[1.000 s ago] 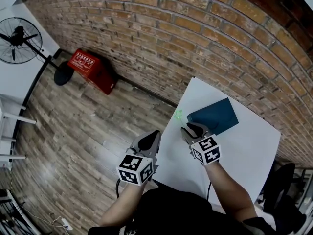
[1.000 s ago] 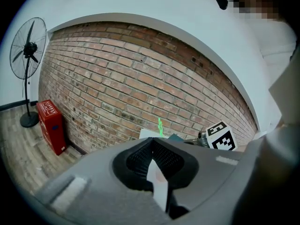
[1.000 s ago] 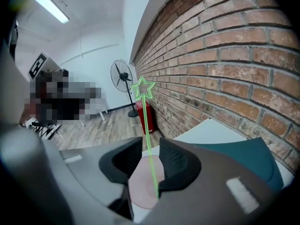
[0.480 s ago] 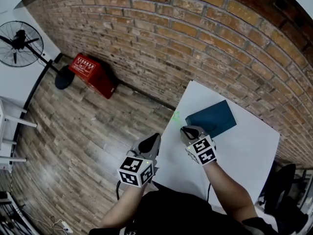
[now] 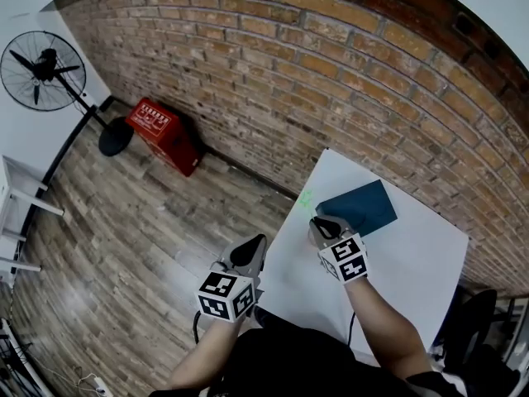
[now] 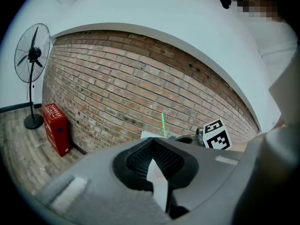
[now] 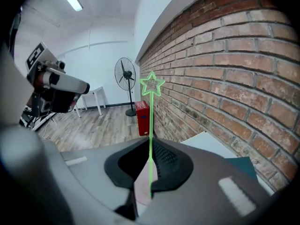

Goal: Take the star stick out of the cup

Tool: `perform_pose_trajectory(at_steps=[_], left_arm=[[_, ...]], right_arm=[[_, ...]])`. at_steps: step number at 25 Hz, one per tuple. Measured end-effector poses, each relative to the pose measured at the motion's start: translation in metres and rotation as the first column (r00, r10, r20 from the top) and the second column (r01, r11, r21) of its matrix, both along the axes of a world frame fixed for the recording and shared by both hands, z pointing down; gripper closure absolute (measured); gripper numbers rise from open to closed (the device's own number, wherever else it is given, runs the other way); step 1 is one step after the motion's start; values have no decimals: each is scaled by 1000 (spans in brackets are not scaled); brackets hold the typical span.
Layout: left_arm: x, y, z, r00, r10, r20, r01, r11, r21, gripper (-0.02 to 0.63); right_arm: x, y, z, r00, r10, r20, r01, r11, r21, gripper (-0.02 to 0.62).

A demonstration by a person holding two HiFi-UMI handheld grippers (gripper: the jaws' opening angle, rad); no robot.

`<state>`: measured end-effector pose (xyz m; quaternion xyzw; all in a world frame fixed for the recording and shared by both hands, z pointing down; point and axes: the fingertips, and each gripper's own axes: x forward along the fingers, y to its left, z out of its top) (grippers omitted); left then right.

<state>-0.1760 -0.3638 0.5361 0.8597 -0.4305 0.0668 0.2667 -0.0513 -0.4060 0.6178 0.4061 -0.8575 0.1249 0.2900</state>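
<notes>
- Jaws of the right gripper [image 7: 149,146] just been closing, now pinched tight on the thin stem of the stick [image 7: 150,125].
- In the right gripper view, stem caught right between the two black pads [image 7: 168,161], in the lower middle of the frame.
- Stands straight up out of the jaws, long way running from bottom to top.
- Points up with the star [image 7: 152,85] at the top end, in the upper middle, beside the brick wall [image 7: 225,69].
- Lower end of the stem hidden down between the jaws.
- In the head view, only a faint green mark of the stick [image 5: 307,197], just above and left of the right gripper [image 5: 324,224], near the left edge of the white table [image 5: 397,263].
- Blue mat [image 5: 359,208] flat on the table, just to the upper right of that gripper.
- In the left gripper view, stick [image 6: 162,123] a thin green line, upright, a bit above the middle, with the right gripper's marker cube [image 6: 216,135] to its right.
- Jaws of the left gripper [image 6: 152,144] together, nothing between them.
- In the head view, left gripper [image 5: 250,253] just off the table's left edge, over the wood floor [image 5: 124,222], apart from the stick.
- Fan [image 5: 37,71] and red box [image 5: 161,131] far off at the upper left, by the wall.
</notes>
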Motion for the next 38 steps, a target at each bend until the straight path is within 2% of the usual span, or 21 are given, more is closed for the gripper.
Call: perform_pose_trajectory(at_steps=[3,7,14,17,21,24,29,32,34,38], left_arm=[[-6,11,-11,1000,-3,-4,3,1000,25,600],[-12,34,-28,1000,7,-8,-6,998,65,600],[-12,53,-45,999,37,-25,-33,990,136,600],[-9,55,-50,998,40,-40,-33,987,158,600],[-12,58,-52,999,34,-38,-28,989,148,600],[-14,59,-60,1000,16,-22,-13,988,154,600],[-9,60,-68,998,-60,-15,61,986,153,600],[16,57,-77,997,-78,-26,81,984,161,600],[37,57,-85,998,-67,-3,67,981,183,600],[73,59,-99,997,-65,51,52,972,228,600]], right_arm=[[3,5,-25,1000,9,13,-10,998,60,580],[11,27,-70,993,47,105,-61,989,131,580],[28,78,-122,970,78,231,-119,978,170,580],[28,97,-136,955,51,291,-106,979,175,580],[19,119,-154,940,-6,342,-66,978,199,580],[26,125,-177,913,-27,407,-71,972,224,578],[60,138,-204,875,-42,482,-103,957,270,580],[93,154,-221,894,-65,444,-100,936,338,580],[117,167,-237,903,-90,421,-89,918,386,580],[174,183,-258,886,-85,457,-133,896,424,580]])
